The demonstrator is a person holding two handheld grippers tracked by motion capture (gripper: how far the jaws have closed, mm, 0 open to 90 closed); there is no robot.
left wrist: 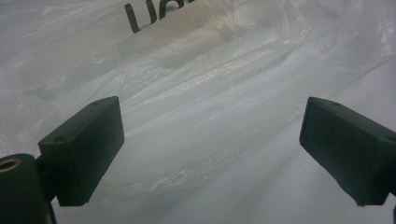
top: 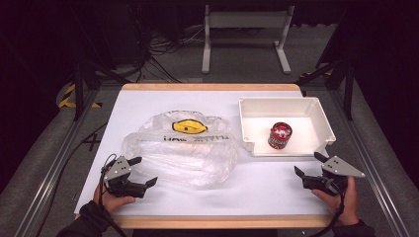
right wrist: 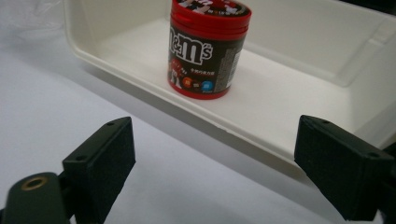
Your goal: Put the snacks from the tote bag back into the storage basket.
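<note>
My left claw (top: 139, 171) hung spread wide at the near edge of the clear plastic bag (top: 183, 148), which lay crumpled left of centre on the white surface (top: 267, 182). I judged the film could slip out or tear if I pinched only 1 thin layer. The M&M's tub (top: 279, 135) stood upright in the white bin (top: 321, 116). My right claw (top: 309, 164), also spread and empty, sat just before the bin's front wall; reaching low could have knocked the rim.

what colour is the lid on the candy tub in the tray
Red. The lid of the candy tub shows best in the right gripper view.
</note>
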